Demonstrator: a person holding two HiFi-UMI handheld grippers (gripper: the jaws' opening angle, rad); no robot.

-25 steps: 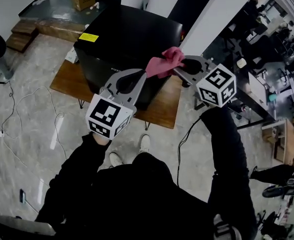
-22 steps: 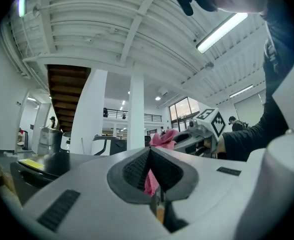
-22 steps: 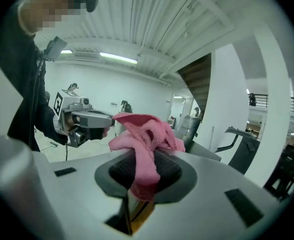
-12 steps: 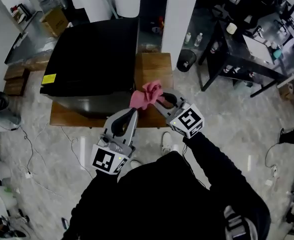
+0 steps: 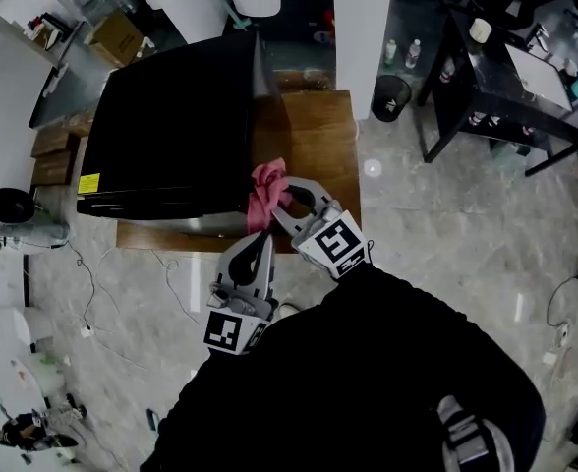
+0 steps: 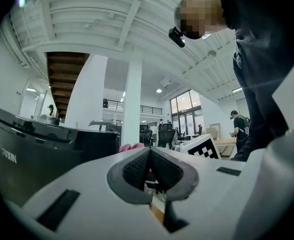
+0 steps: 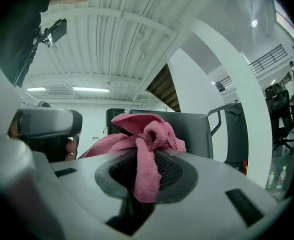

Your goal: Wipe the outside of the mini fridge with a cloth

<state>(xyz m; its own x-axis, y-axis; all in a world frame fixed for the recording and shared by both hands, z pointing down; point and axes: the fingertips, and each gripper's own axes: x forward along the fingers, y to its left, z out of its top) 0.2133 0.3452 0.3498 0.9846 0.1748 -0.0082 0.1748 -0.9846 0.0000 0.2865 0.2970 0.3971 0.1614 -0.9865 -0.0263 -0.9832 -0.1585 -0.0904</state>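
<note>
The black mini fridge (image 5: 171, 116) stands on a low wooden platform (image 5: 318, 141). My right gripper (image 5: 277, 206) is shut on a bunched pink cloth (image 5: 266, 186), which it holds against the fridge's near right corner. In the right gripper view the cloth (image 7: 143, 136) spills out over the jaws of the right gripper (image 7: 145, 159), with a grey fridge wall (image 7: 199, 134) behind. My left gripper (image 5: 261, 236) hangs just below and left of the cloth, shut and empty. The left gripper view has the left gripper (image 6: 149, 153) closed, the fridge (image 6: 32, 151) to its left and a bit of the cloth (image 6: 129, 146) beyond.
A white pillar (image 5: 363, 18) rises behind the platform, with a black bin (image 5: 391, 96) beside it. A dark table (image 5: 505, 77) stands at the right. A cardboard box (image 5: 119, 35) sits at the far left. Cables (image 5: 83, 264) trail over the marble floor.
Both grippers have come down and left. The cloth has gone from the fridge's top right edge to its near right corner. The left gripper stays shut and empty.
</note>
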